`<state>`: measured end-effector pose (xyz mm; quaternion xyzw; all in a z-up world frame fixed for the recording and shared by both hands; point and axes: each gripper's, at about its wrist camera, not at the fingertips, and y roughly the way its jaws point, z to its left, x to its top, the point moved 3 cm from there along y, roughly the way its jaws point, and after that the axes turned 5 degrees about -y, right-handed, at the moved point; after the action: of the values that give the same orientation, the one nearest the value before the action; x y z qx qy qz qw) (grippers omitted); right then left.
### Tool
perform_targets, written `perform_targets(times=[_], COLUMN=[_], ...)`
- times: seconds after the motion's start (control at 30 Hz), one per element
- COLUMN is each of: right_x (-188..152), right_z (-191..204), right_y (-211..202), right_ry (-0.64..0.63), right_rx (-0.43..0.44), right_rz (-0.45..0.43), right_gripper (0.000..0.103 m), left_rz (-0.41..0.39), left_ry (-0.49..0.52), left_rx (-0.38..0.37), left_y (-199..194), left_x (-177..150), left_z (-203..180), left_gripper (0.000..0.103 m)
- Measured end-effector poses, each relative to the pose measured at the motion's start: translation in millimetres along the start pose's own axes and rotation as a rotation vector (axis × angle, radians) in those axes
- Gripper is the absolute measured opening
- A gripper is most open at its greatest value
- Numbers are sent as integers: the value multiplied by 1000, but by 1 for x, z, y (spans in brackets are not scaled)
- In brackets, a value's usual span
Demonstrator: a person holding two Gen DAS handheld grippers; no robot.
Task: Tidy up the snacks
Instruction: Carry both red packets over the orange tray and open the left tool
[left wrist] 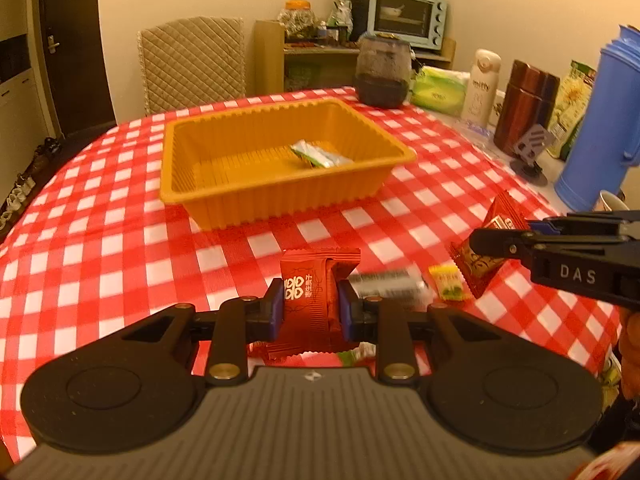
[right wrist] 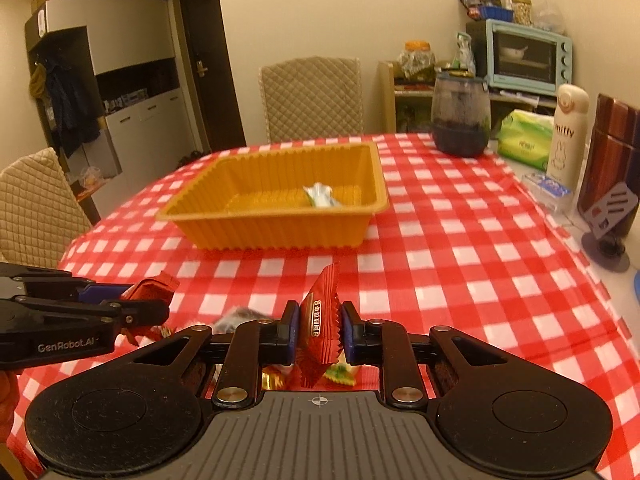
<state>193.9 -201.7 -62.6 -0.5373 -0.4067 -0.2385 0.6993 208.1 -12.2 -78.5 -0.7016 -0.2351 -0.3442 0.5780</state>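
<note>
**Two red snacks gripped, tray next**

Two grippers, one red packet each: left gripper (left wrist: 310, 306) has its fingers clamped on a red packet (left wrist: 316, 280); right gripper (right wrist: 319, 334) pinches another red packet (right wrist: 320, 320) edge-on. Carry both over the orange tray (left wrist: 200, 208) w/o squeezing harder, release low inside. Count: 1 green-white packet (left wrist: 320, 156) in tray; on the bench (left wrist: 100, 240), approx 3 loose near the grippers – yellow candy (left wrist: 448, 282), silver wrapper (left wrist: 384, 284) (blurred), brown-red packet (left wrist: 476, 268).

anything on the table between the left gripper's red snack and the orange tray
No. In the left wrist view, only bare checked cloth lies between the red snack in the left gripper and the orange tray.
</note>
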Motion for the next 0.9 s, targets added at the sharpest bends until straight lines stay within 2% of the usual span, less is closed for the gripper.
perform_targets(times=[0.5, 0.9], right_x=[49, 100], right_z=[17, 21], right_y=[12, 48], right_ry=[-50, -79], right_rx=[43, 55], right_rz=[-83, -133], right_gripper=[22, 22], left_rz=[-73, -74], left_ry=[-66, -83], left_rx=[46, 54], left_y=[8, 33], left_x=[59, 99], left_z=[15, 27], left_gripper=[25, 25])
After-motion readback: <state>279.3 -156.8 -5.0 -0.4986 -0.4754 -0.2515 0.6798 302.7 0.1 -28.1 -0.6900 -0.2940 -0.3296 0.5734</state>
